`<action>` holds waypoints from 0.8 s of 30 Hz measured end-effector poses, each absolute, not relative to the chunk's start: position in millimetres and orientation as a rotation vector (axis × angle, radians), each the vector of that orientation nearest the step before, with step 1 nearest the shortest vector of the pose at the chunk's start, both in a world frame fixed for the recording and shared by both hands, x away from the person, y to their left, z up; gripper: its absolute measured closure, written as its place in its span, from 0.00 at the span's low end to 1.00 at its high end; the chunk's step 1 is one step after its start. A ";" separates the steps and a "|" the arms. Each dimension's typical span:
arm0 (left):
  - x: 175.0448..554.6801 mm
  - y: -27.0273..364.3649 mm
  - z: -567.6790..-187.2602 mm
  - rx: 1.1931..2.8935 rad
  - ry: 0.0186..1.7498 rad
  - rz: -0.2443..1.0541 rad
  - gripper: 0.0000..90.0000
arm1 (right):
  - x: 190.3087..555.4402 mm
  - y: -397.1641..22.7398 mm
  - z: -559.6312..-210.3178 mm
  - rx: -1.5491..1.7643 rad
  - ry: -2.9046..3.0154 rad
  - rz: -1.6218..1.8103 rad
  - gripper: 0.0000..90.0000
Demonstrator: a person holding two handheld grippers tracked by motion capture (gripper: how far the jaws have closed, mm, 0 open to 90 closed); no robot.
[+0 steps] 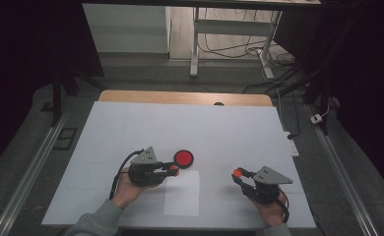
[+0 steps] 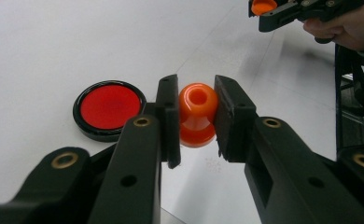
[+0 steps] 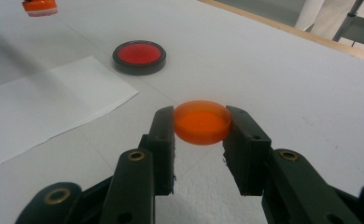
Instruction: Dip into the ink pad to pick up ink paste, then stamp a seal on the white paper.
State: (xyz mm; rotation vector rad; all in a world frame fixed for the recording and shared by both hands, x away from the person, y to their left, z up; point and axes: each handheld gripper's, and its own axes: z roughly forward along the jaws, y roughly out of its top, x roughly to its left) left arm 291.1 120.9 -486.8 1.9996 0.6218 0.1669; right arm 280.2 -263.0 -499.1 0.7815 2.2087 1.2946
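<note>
Left gripper [image 2: 197, 116]: clamped on orange stamp [image 2: 197, 115], knob end toward camera, held above table [image 1: 131, 128] just beside red ink pad [image 1: 183, 158]. White paper sheet [image 1: 182, 191] flat, near table's front edge, between hands. Right gripper [image 3: 202, 127]: closed on orange cap [image 3: 202, 122], parked off to right, well apart from pad.

Step judged: stamp uncapped, inking pending. Next: tip stamp face down, press squarely on pad, then onto paper; keep cap aside.
</note>
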 end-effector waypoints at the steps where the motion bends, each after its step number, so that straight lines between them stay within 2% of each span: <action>1: 290.4 120.6 -487.1 2.000 0.620 0.167 0.81 | 280.2 -262.8 -499.3 0.780 2.209 1.297 0.71; 24: 281.3 113.5 -494.0 2.032 0.587 0.170 0.81 | 279.3 -262.5 -498.4 0.775 2.207 1.296 0.71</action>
